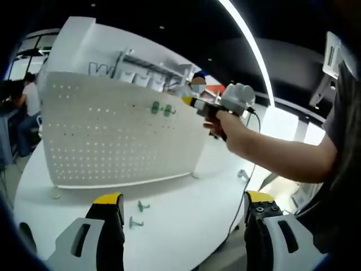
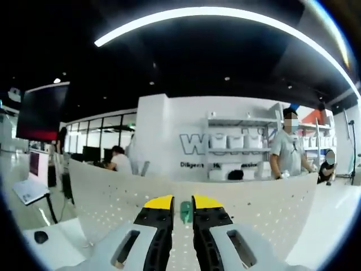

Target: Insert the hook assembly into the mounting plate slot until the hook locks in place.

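Your right gripper (image 2: 182, 210) jaws pinch a green hook (image 2: 185, 211) at the pegboard (image 1: 118, 132); left gripper (image 1: 183, 206) jaws spread over the bench (image 1: 180, 214)

green hook (image 2: 185, 211) half hidden between jaws

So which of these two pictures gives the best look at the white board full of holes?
The left gripper view: the pegboard stands whole on the table, with green hooks already on it. The right gripper view shows just its top stretch up close, behind the right gripper gripping a green hook.
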Demonstrator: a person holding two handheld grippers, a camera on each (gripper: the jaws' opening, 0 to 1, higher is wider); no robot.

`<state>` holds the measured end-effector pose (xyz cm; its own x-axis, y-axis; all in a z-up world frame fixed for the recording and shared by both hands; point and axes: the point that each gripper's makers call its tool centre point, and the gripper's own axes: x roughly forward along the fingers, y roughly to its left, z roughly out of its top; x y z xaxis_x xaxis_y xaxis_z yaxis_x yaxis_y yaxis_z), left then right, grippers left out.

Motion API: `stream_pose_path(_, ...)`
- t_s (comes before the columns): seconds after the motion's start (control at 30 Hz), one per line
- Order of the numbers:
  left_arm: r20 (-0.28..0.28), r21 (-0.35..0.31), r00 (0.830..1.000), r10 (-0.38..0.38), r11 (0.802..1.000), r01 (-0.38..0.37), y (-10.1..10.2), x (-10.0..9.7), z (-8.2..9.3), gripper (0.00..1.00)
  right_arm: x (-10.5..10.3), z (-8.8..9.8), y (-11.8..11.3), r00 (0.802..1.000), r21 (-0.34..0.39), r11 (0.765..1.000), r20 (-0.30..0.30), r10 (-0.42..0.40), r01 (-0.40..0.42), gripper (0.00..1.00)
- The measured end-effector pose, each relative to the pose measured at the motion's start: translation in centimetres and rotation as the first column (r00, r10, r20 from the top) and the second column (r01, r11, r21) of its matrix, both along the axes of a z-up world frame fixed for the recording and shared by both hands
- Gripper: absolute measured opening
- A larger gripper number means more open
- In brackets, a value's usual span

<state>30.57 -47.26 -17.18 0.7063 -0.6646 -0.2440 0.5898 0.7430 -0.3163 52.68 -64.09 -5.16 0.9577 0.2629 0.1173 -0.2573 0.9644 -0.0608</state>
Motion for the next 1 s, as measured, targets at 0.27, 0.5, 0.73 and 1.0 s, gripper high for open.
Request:
stream_pose_path(0.27, -0.017, 0.031, 1.000, 0.013, 0.999, -0.012, 0.4, -0.4, -0.8, 0.89, -5.1, -2.7, 0.8, 0.996, -0.044, 0.997, -0.062, 0.068, -0.070, 0.11)
stream_pose_path(0.5, -0.021, 0.038, 1.000, 0.014, 0.999, -0.013, 0.4, -0.7, -1.1, 0.89, -9.3, -6.9, 1.8, 0.976, -0.060, 0.987, -0.164, 0.140, -0.151, 0.13)
stream_pose_path(0.73, -0.039, 0.041, 0.999, 0.009, 0.999, -0.007, 0.2, -1.1, -1.7, 0.89, -12.6, -10.6, 2.5, 0.951, -0.057, 0.978, -0.252, 0.179, -0.199, 0.14)
stream_pose_path(1.0, -0.078, 0.078, 0.997, -0.007, 0.997, 0.014, -0.2, -1.7, -3.4, 0.90, -15.8, -13.8, 4.5, 0.897, -0.043, 0.947, -0.337, 0.285, -0.317, 0.16)
